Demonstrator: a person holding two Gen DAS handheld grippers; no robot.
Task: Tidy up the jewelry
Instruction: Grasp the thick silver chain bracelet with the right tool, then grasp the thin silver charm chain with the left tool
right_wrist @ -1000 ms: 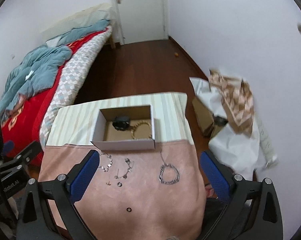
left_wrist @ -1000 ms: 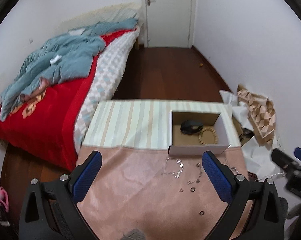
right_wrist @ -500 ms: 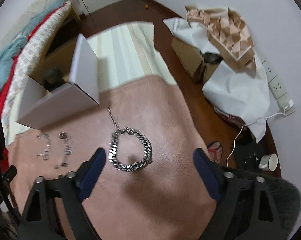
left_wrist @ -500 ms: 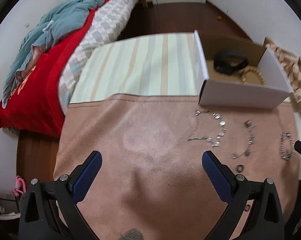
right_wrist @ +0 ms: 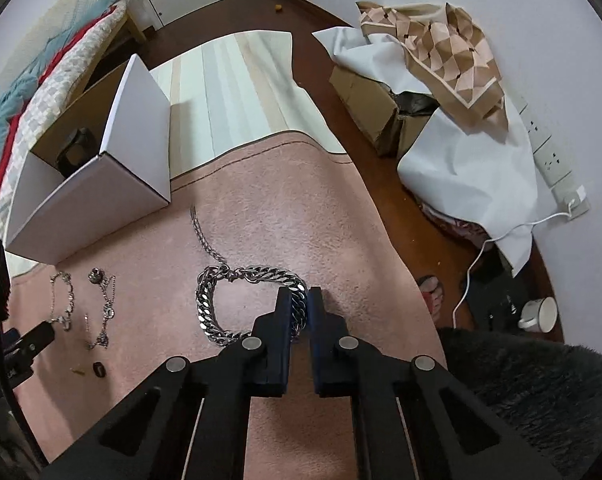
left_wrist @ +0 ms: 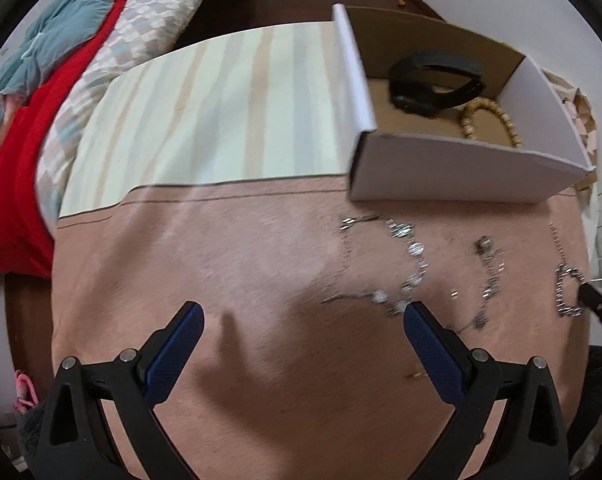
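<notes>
My right gripper (right_wrist: 299, 296) is shut on the thick silver chain bracelet (right_wrist: 221, 304), which lies on the pink cloth (right_wrist: 281, 208); it also shows at the right edge of the left wrist view (left_wrist: 567, 292). My left gripper (left_wrist: 301, 316) is open and empty, low over the cloth, its right finger (left_wrist: 429, 344) beside a silver charm bracelet (left_wrist: 397, 264). A second thin charm chain (left_wrist: 487, 280) lies to the right. An open white cardboard box (left_wrist: 441, 168) holds a black watch (left_wrist: 433, 84) and a wooden bead bracelet (left_wrist: 489, 120).
A small dark ring (right_wrist: 99, 368) lies on the cloth at the near left. A bed with red and teal bedding (left_wrist: 41, 80) stands left. Boxes, white paper and patterned cloth (right_wrist: 441, 60) lie on the floor at right, with a mug (right_wrist: 541, 312) and cable.
Both grippers have dropped toward the cloth. My right gripper has closed on the thick chain bracelet. My left gripper stays open, now closer to the charm bracelet.
</notes>
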